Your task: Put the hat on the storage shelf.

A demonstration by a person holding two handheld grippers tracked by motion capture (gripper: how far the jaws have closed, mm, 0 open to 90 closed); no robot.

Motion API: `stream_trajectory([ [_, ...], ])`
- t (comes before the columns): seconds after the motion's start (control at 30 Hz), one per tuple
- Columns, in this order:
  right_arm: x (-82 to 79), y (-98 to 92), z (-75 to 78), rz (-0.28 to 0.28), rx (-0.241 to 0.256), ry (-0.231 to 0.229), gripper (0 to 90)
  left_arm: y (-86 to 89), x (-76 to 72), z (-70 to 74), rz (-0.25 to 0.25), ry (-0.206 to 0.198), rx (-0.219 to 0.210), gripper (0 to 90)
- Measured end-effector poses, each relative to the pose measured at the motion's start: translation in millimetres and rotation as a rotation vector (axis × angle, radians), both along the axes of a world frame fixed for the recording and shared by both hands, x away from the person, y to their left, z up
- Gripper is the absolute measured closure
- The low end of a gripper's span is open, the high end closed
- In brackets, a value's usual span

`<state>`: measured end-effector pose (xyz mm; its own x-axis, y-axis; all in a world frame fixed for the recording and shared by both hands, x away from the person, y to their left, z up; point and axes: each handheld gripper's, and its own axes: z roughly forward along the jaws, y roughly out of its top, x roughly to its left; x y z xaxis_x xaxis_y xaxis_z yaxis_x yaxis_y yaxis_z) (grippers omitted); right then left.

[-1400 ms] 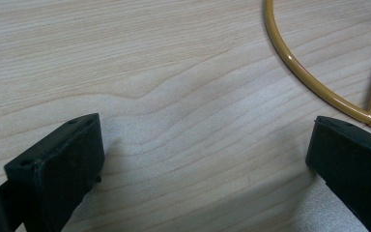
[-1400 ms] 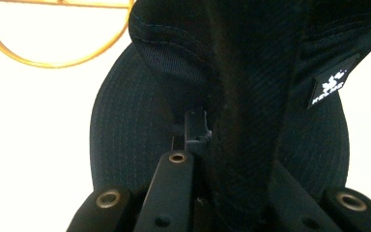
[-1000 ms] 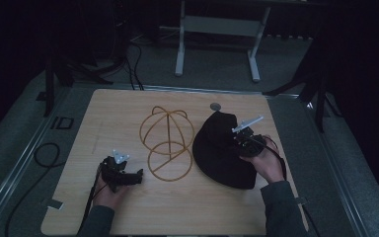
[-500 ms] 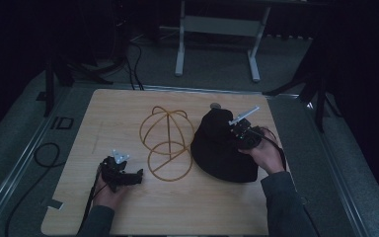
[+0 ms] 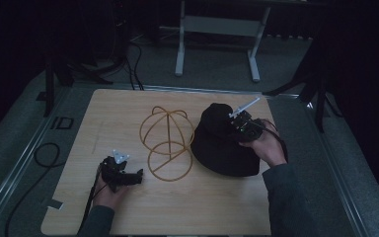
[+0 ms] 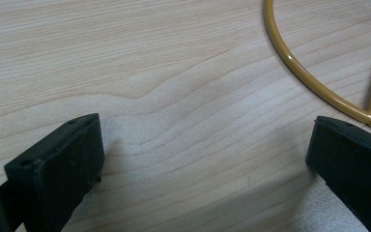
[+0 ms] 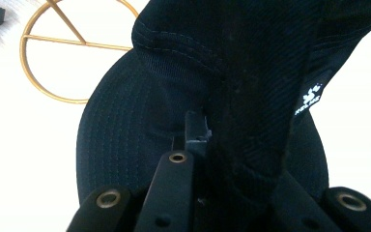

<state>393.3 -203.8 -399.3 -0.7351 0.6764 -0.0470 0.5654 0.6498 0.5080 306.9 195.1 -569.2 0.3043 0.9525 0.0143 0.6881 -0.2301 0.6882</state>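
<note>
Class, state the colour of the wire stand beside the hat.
Golden yellow: the wire stand shows it best in the left gripper view.

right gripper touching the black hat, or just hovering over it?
Touching. In the right gripper view the right gripper has its jaws closed on a raised fold of the black hat, fabric pinched between them. The high view agrees: it sits on the hat's crown.

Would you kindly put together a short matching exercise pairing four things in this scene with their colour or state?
Things:
1. wire stand
2. hat
3. left gripper
4. right gripper

States:
A. pinching black fabric
B. jaws wide apart over bare wood
C. golden metal, nothing on it
D. black cloth, partly lifted beside the stand

Pairs: 1-C, 2-D, 3-B, 4-A
</note>
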Motion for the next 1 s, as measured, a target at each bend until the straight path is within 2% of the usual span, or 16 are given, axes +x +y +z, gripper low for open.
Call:
stream_trajectory([
  [1.0,4.8,4.2,40.3,0.036,-0.026,-0.005,87.8,-0.2,0.0,0.1,0.002,0.000,-0.003,0.3],
])
